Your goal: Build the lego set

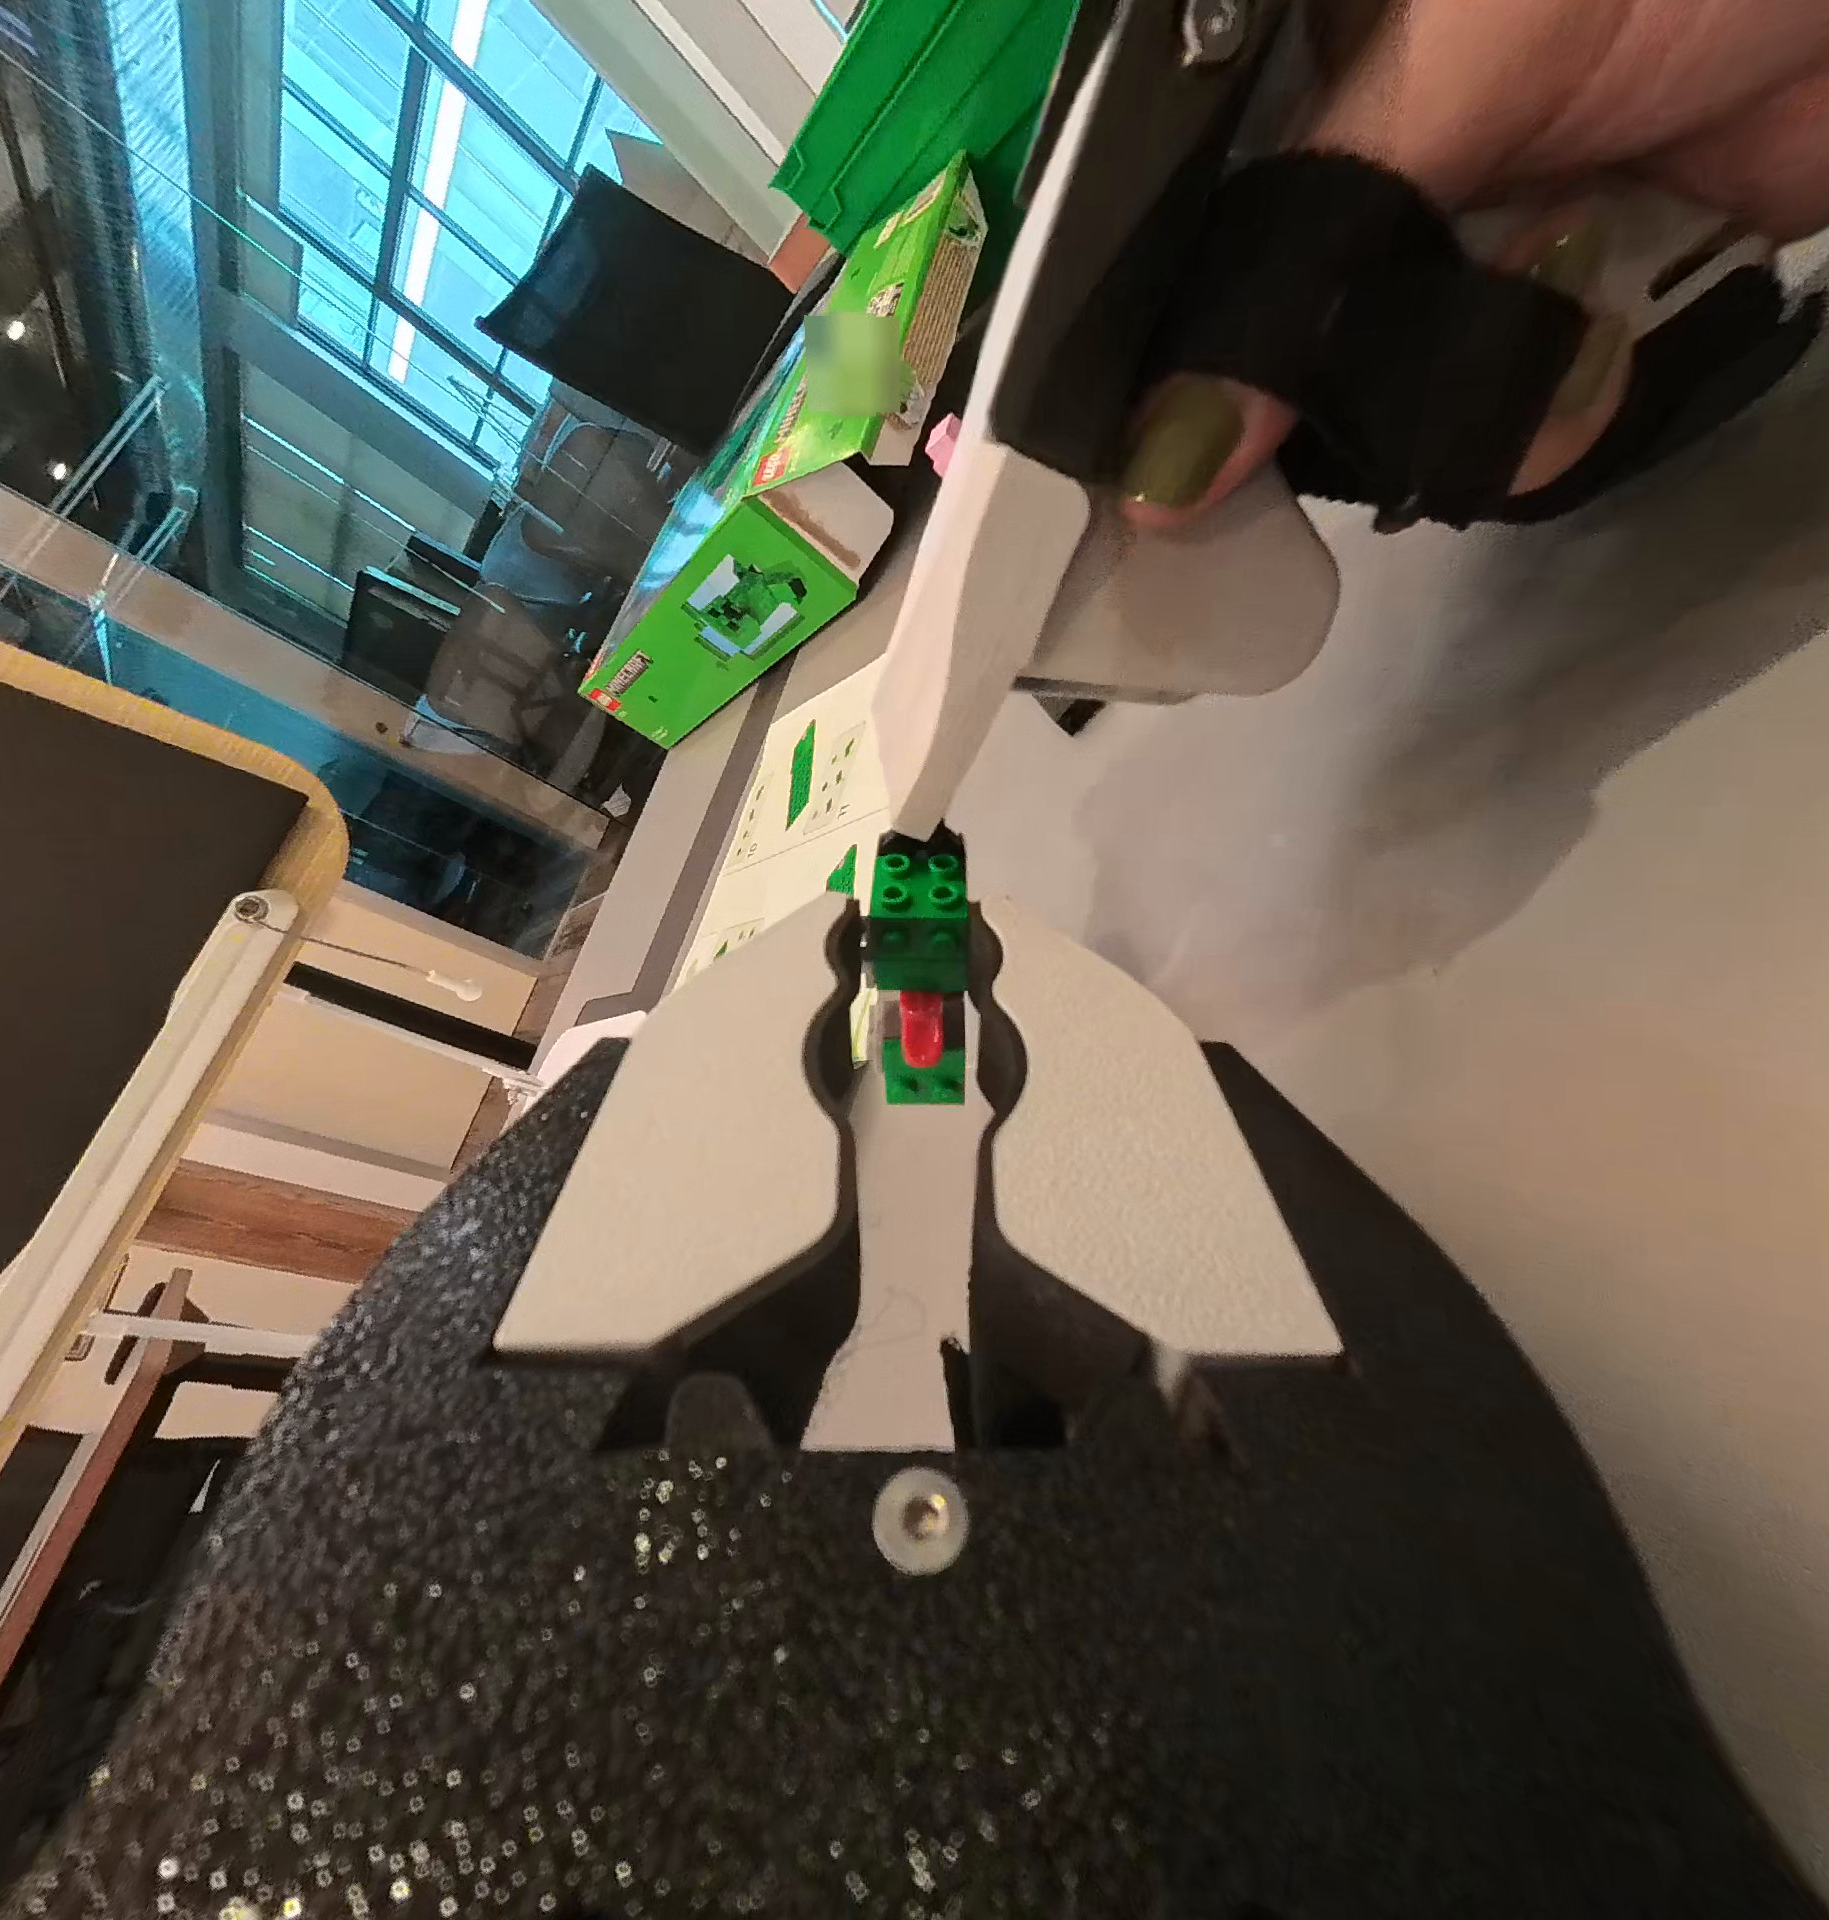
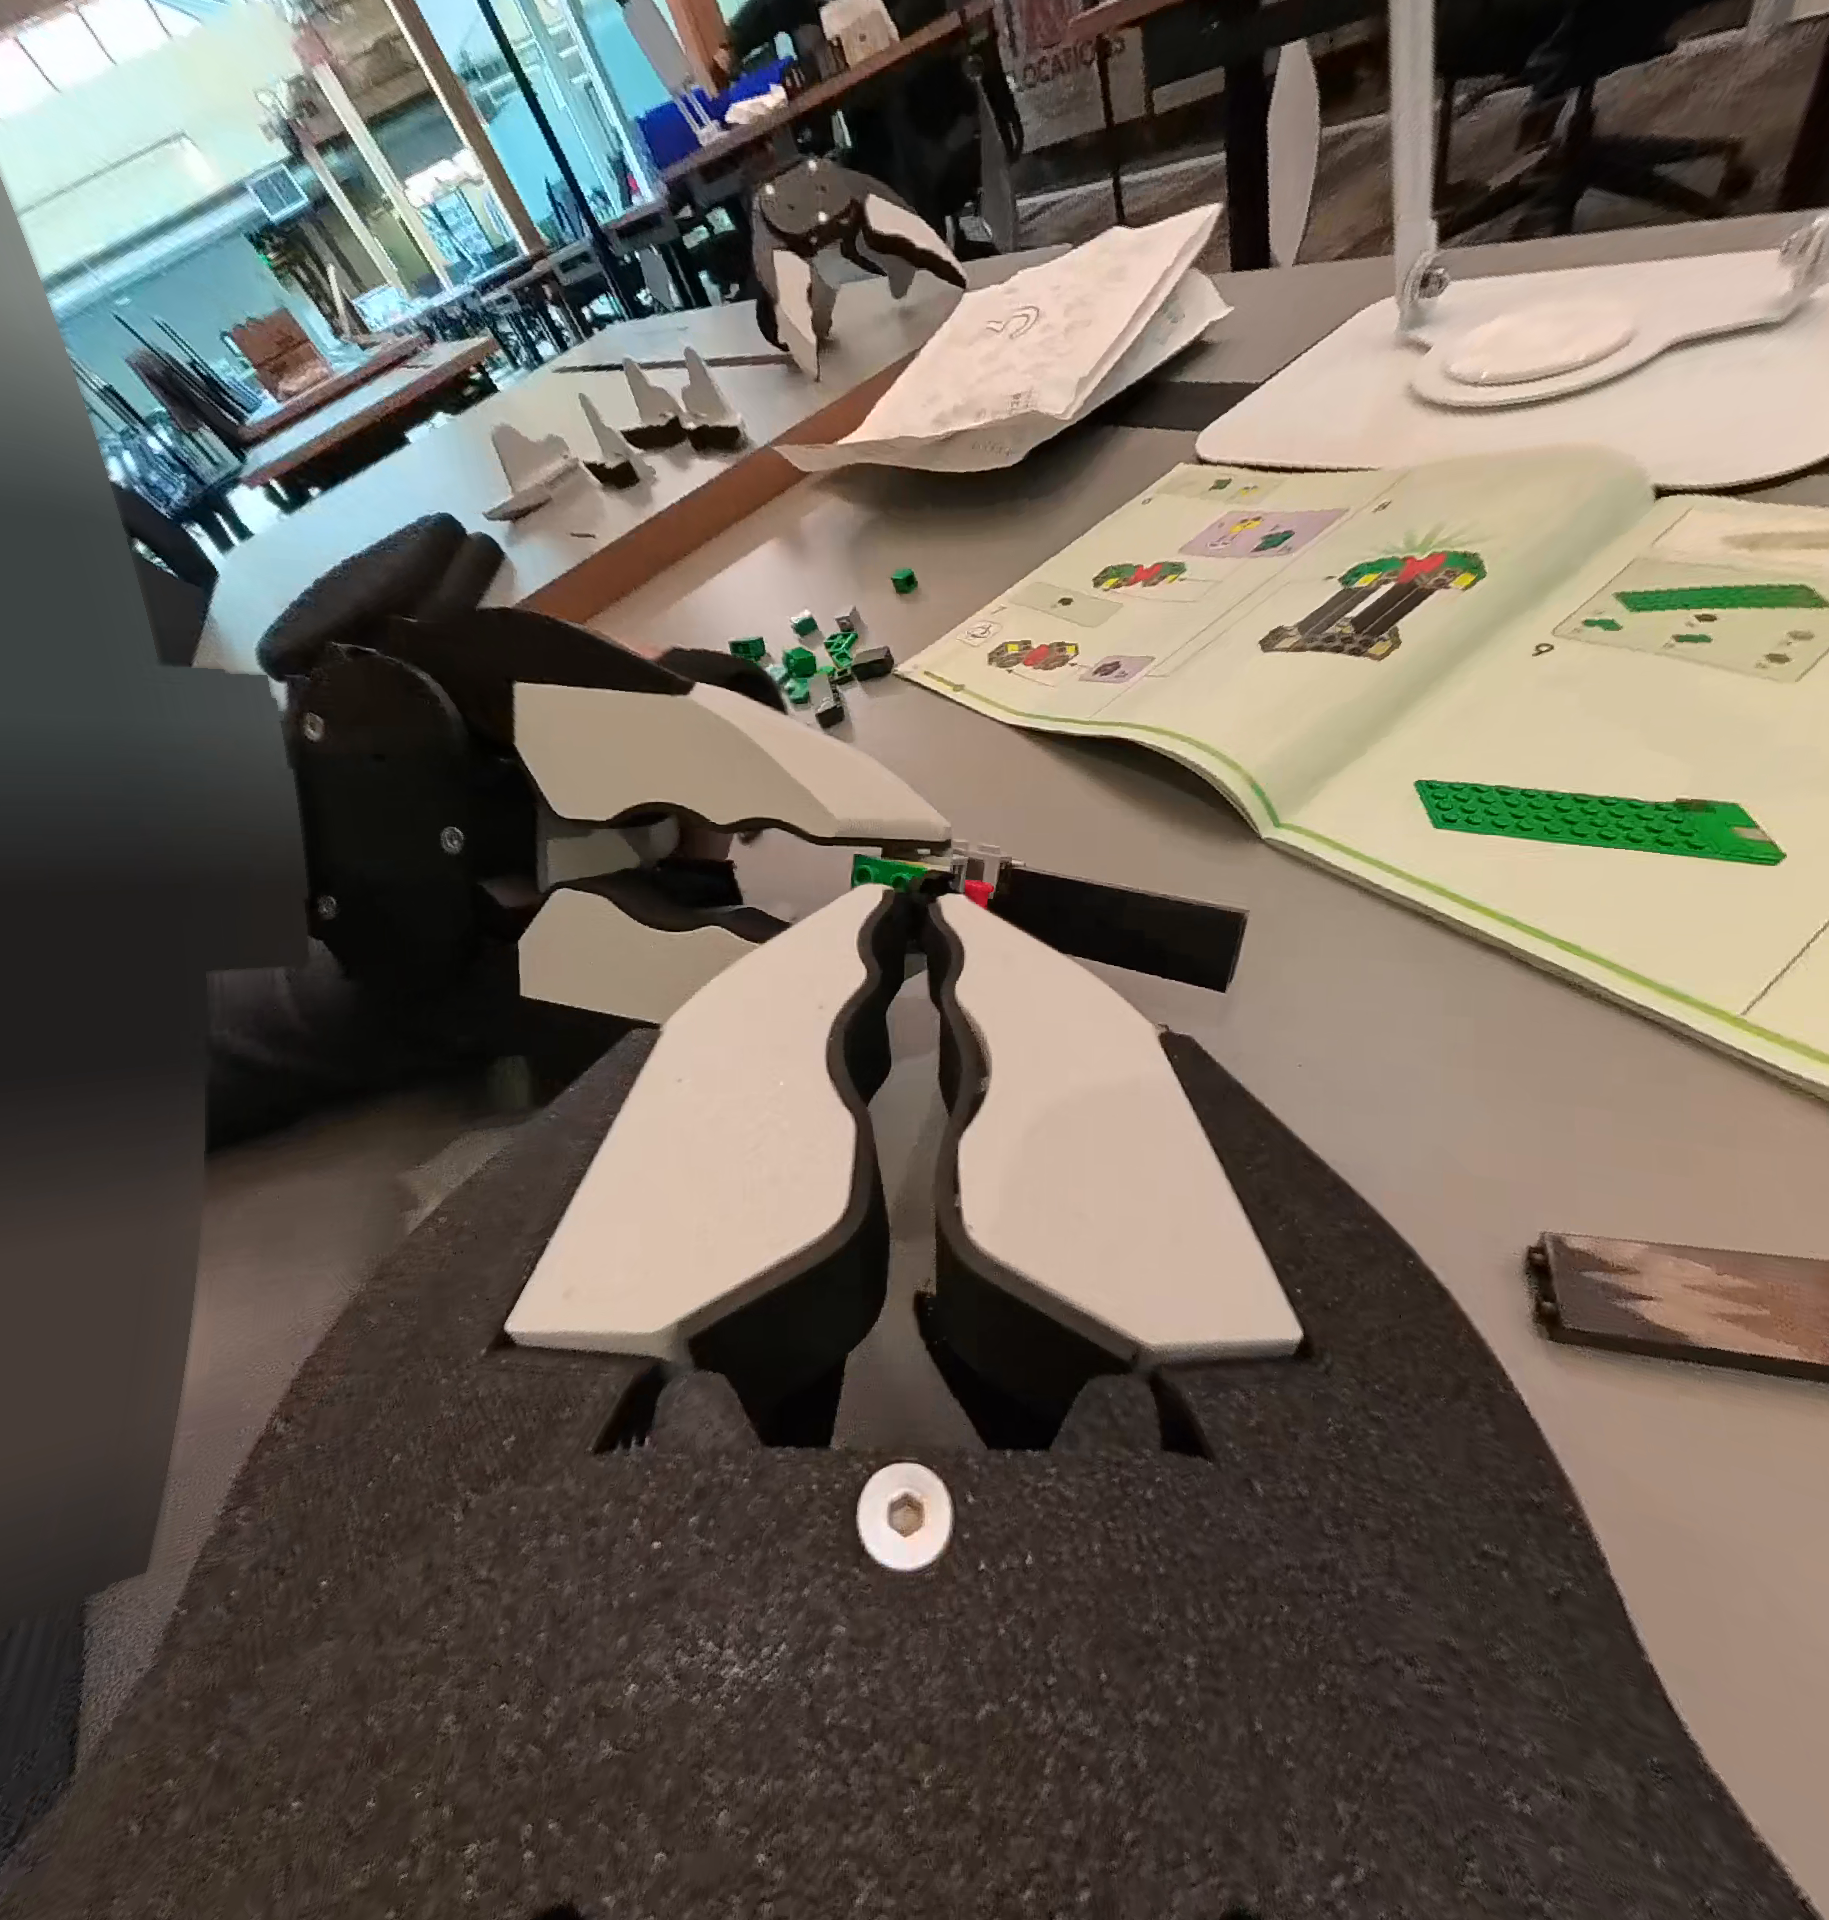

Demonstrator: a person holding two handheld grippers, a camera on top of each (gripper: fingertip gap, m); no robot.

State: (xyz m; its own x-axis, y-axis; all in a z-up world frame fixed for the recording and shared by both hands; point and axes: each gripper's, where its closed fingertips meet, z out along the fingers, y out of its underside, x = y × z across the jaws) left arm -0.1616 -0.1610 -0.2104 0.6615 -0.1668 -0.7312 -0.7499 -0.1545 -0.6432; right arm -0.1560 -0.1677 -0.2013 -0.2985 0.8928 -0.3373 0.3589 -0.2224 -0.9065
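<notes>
A white lamp base [image 2: 1575, 343] stands at the far right of the grey tabletop [image 2: 1409, 1091]. A crumpled white paper bag [image 2: 1035, 353] lies left of it. A brown patterned flat piece [image 2: 1710, 1309] rests near right.

A grey-topped work table [image 2: 1409, 1039] is seen in the foreground, w/ a white flat-based stand [image 2: 1512, 353] set at its far edge. Behind it, rows of brown wooden tables [image 2: 370, 374] are lined up toward tall dark-framed windows [image 1: 411, 208], through which daylight is let in. A glass partition [image 1: 162, 582] and a black office chair [image 1: 640, 301] are seen nearby.
</notes>
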